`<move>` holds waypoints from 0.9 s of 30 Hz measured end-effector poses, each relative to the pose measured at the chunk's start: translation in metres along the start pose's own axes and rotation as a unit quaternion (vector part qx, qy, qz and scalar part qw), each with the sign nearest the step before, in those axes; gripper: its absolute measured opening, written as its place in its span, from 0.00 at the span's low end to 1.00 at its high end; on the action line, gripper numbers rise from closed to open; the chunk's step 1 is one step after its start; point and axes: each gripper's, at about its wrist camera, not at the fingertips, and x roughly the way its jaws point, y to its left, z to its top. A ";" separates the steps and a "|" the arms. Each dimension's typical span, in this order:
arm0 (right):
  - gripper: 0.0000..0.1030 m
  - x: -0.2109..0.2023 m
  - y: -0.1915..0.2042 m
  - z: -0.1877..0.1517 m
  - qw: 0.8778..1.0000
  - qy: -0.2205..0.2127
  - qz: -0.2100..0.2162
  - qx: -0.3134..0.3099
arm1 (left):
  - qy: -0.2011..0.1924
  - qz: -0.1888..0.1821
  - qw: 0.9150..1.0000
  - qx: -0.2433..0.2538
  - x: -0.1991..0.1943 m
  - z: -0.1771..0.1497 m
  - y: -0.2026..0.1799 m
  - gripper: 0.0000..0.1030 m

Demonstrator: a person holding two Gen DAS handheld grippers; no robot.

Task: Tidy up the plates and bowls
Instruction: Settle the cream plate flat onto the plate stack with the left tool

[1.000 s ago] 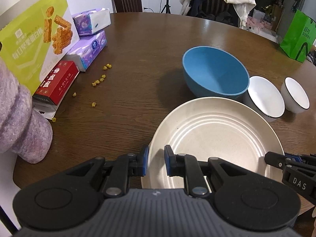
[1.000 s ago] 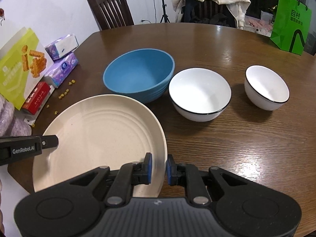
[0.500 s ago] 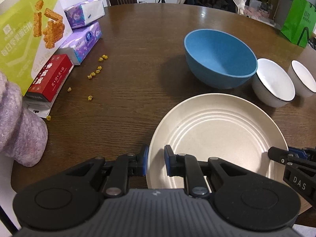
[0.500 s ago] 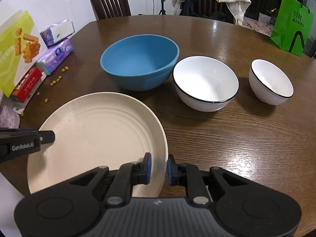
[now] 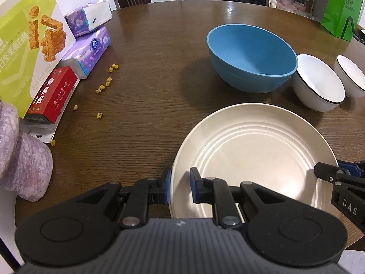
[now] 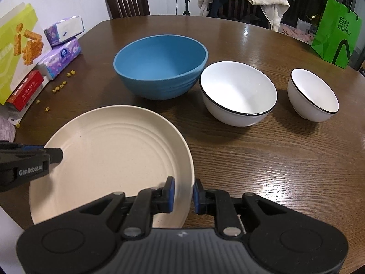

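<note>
Plate (image 5: 255,157) pinched at opposite rims by left gripper (image 5: 180,188) and right gripper (image 6: 183,194)

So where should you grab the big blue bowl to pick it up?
Take the blue bowl by its thin rim, on the near side, coming from above: one finger inside, one outside. It sits upright and open, its round wall is too wide to span, and the near rim faces clear table above the plate; the white bowl crowds its right.
</note>
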 end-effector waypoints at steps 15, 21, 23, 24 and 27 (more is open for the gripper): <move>0.16 0.002 0.001 0.000 1.000 0.002 0.001 -0.002 | -0.001 0.007 1.000 0.008 -0.001 -0.001 -0.002 0.17; 0.17 0.006 0.003 -0.001 1.000 0.005 -0.002 -0.011 | 0.000 0.013 1.000 0.018 -0.001 -0.001 -0.007 0.17; 0.17 0.007 0.003 0.000 1.000 0.005 -0.002 -0.013 | 0.001 0.017 1.000 0.023 0.000 0.000 -0.008 0.17; 0.17 0.007 0.003 -0.001 1.000 0.005 -0.002 -0.014 | 0.002 0.019 0.999 0.026 0.000 0.000 -0.009 0.17; 0.17 0.007 0.005 -0.002 1.000 0.001 -0.007 -0.027 | 0.007 0.031 0.999 0.041 0.002 -0.001 -0.014 0.17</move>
